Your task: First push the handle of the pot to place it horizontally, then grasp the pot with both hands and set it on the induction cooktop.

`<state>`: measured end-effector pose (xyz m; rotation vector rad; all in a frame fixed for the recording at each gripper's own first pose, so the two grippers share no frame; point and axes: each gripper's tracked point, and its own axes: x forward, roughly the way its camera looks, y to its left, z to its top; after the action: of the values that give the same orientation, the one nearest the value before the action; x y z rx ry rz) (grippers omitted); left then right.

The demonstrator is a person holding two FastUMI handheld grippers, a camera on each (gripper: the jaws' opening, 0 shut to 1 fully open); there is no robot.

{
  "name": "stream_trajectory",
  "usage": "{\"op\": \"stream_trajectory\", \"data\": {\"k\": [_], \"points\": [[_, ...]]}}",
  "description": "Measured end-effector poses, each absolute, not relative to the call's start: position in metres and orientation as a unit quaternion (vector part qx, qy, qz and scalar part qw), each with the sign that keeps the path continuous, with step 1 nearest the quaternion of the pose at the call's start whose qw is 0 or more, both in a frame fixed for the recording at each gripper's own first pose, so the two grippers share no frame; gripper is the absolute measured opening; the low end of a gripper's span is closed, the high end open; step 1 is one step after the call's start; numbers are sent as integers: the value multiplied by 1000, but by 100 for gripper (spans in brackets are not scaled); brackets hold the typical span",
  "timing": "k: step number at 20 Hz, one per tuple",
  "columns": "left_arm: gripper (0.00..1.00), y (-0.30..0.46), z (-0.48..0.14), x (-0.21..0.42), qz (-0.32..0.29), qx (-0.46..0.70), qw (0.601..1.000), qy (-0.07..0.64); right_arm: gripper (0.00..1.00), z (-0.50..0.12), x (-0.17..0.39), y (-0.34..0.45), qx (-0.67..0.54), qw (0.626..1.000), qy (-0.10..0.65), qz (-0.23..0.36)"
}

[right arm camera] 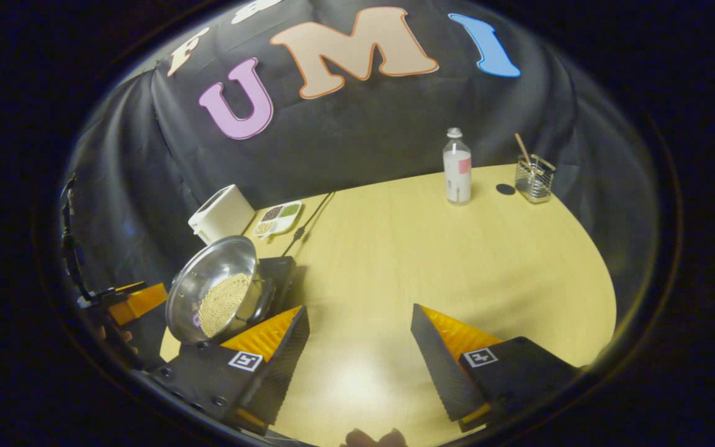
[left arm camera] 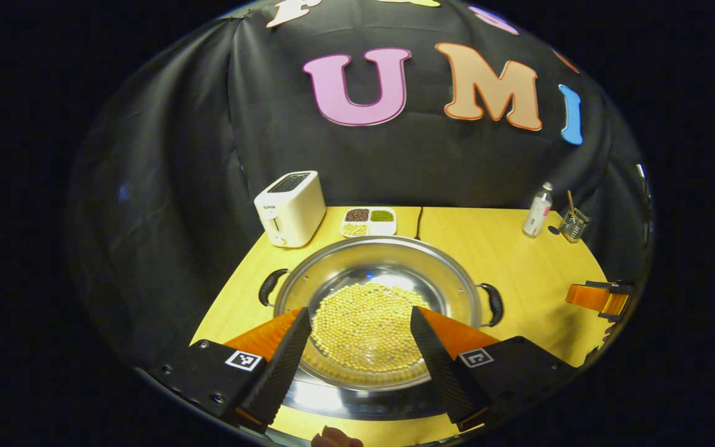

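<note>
two grippers: both with fingers spread wide, neither holding anything
left gripper view, pot: the left gripper (left arm camera: 360, 338) hangs over the pot (left arm camera: 377, 273) of beans (left arm camera: 364, 326), its two handles (left arm camera: 493, 303) lying level to either side
left gripper view, surroundings: toaster (left arm camera: 290, 208) and sectioned tray (left arm camera: 368, 221) behind; the other gripper (left arm camera: 599, 298) is well apart
right gripper view, pot: the right gripper (right arm camera: 360, 341) is over bare table (right arm camera: 457, 248); the pot seems to sit on the dark cooktop (right arm camera: 278, 273)
right gripper view, risk: a careless nudge could tip it and spill beans
right gripper view, obstacles: bottle (right arm camera: 457, 166), wire holder (right arm camera: 534, 179) and cord (right arm camera: 308, 223) are away from the pot

- My left gripper (left arm camera: 360, 329) hangs open over the shiny steel pot (left arm camera: 377, 298) of yellow beans — handles out sideways.
- Behind: white toaster (left arm camera: 290, 208), four-part bean tray (left arm camera: 368, 221).
</note>
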<state>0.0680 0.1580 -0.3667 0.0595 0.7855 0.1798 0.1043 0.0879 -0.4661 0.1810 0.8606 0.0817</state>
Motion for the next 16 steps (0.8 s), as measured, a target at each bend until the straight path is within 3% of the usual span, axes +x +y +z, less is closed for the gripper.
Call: {"op": "stream_trajectory", "data": {"k": [2,3,8,16], "points": [[99,133,-349,72,67,36,931,358,100,-438,109,76,89,920,381,37],[99,126,-339,78,59,41,937,343,94,-427,111,69,84,925,368,33],[99,98,-282,93,30,8,956,292,94,-359,101,68,79,945,316,25],[96,93,-215,43,31,-45,973,224,94,-241,57,75,30,972,231,32]]}}
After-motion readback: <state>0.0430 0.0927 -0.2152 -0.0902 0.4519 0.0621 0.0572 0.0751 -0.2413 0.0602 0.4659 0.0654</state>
